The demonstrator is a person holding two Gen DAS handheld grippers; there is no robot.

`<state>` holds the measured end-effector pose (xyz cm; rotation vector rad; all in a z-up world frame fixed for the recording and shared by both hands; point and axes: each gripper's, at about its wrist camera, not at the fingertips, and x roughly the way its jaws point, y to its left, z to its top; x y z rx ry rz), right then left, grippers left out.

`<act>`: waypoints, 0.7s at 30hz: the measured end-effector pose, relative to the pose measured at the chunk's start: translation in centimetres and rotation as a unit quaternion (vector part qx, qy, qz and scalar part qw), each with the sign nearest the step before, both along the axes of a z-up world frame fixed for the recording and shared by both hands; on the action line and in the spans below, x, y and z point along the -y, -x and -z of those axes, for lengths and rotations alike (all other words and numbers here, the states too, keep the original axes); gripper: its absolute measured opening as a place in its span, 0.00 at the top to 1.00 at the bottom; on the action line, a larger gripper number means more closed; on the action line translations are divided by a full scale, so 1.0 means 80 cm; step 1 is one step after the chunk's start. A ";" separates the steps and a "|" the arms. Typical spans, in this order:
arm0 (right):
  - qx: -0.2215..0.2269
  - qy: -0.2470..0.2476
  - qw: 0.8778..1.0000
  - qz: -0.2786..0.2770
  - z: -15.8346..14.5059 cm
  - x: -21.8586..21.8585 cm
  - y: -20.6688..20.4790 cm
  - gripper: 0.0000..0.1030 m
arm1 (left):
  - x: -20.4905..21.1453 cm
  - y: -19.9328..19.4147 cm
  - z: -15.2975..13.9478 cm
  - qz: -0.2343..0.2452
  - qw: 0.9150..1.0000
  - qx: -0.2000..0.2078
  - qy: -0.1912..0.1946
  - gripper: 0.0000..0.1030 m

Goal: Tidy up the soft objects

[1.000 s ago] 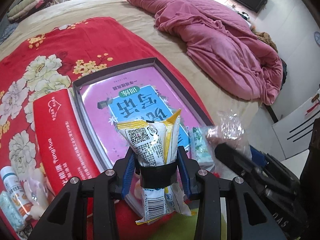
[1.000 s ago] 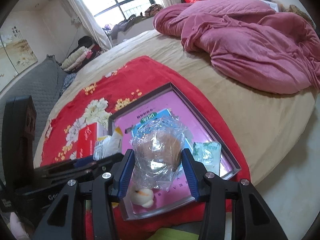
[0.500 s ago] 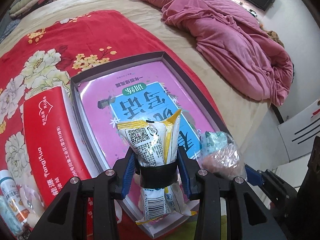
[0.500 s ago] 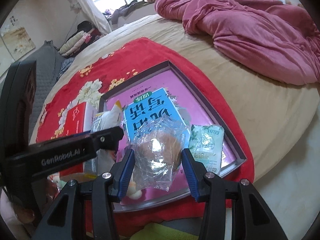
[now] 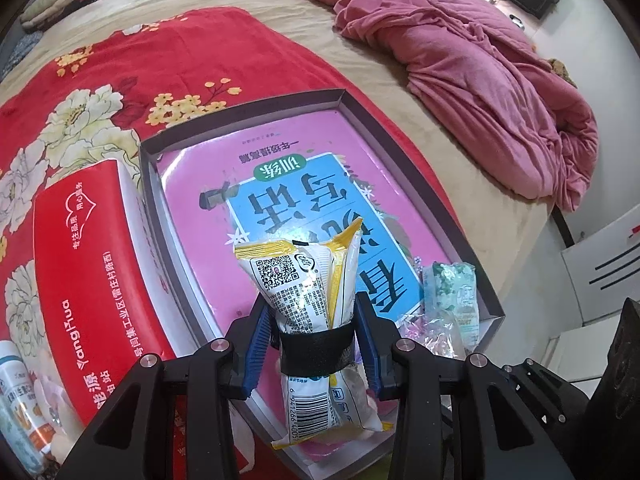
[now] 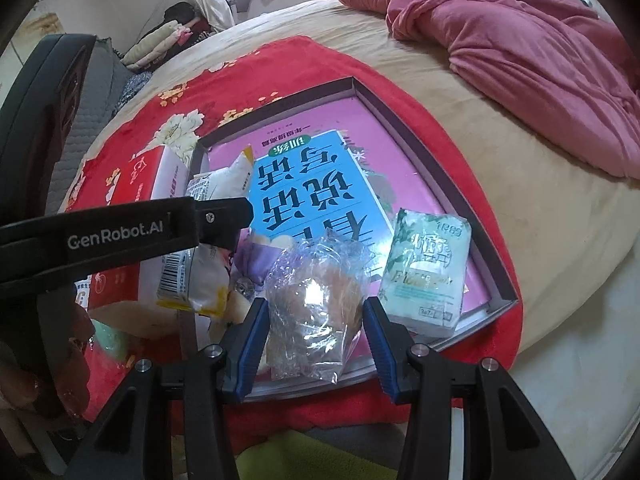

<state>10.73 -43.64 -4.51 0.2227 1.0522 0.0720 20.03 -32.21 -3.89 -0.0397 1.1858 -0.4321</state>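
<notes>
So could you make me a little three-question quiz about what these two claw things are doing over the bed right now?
1. True or false: the left gripper holds a yellow-and-white snack packet.
2. What does the right gripper hold? A) a red box B) a crinkly clear plastic bag C) a book
3. Fill in: the green tissue pack lies inside the shallow ____, on the pink book cover.

Key: 1 true; 2 B, the clear plastic bag with something brownish inside; 3 tray.
</notes>
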 end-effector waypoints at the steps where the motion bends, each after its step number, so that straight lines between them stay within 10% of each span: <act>1: 0.000 0.000 1.000 -0.002 0.001 -0.001 0.000 0.53 | 0.000 -0.001 0.001 -0.001 1.000 -0.001 0.001 0.59; 21: -0.020 0.021 1.000 0.004 0.016 0.000 -0.007 0.52 | 0.012 -0.007 0.006 0.006 1.000 0.003 -0.018 0.59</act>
